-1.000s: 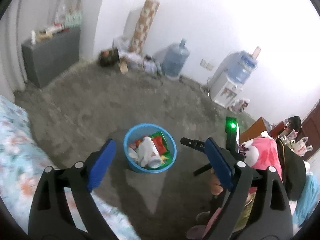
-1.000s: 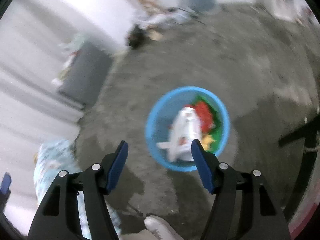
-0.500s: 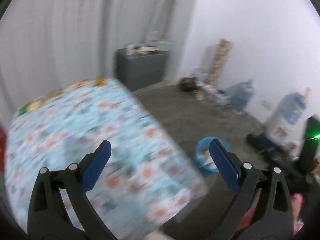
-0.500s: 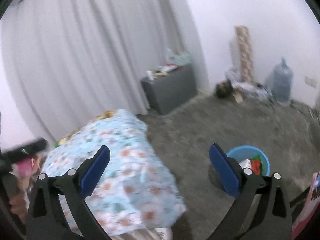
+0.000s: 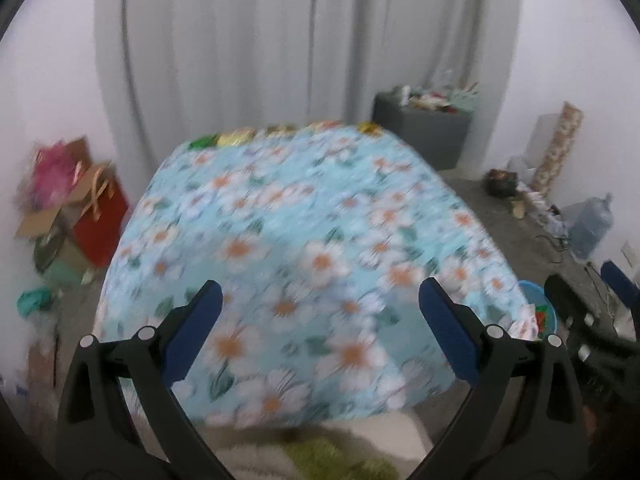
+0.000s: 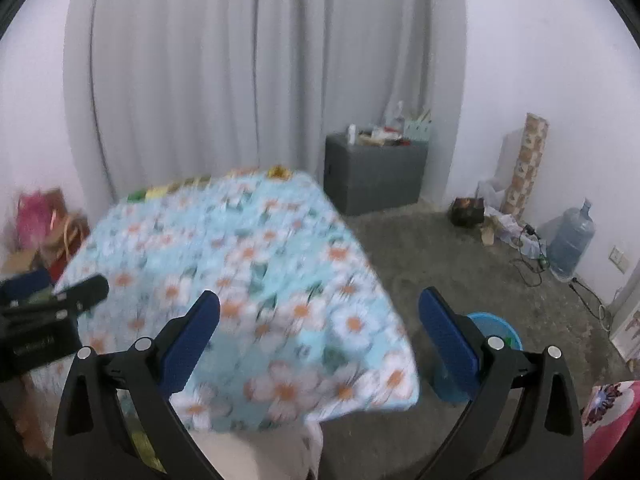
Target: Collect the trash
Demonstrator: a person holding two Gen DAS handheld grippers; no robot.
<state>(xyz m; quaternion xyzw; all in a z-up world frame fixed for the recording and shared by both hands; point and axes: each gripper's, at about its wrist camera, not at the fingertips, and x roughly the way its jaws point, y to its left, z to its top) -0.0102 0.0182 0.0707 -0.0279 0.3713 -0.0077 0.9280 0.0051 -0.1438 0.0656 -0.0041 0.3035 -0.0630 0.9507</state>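
Observation:
The blue trash bin (image 5: 541, 309) stands on the floor at the table's right corner, with wrappers inside; in the right wrist view the bin (image 6: 496, 330) is partly hidden behind my finger. Small green and yellow wrappers (image 5: 224, 139) lie along the far edge of the table with the flowered blue cloth (image 5: 304, 240); they also show as a blurred row of wrappers (image 6: 176, 188). My left gripper (image 5: 320, 334) hangs open over the near part of the cloth, empty. My right gripper (image 6: 320, 340) is open too, wide, with nothing between its pads.
A grey cabinet (image 6: 376, 172) with clutter on top stands by the curtain. A water jug (image 6: 570, 240), a patterned roll (image 6: 528, 168) and cables line the right wall. A red bag and cardboard boxes (image 5: 96, 216) sit left of the table. Pink cloth (image 6: 608, 412) lies bottom right.
Both views swung away from the bin on the floor, left onto the flowered table. The right gripper's jaws opened wider. The white item lies in the bin.

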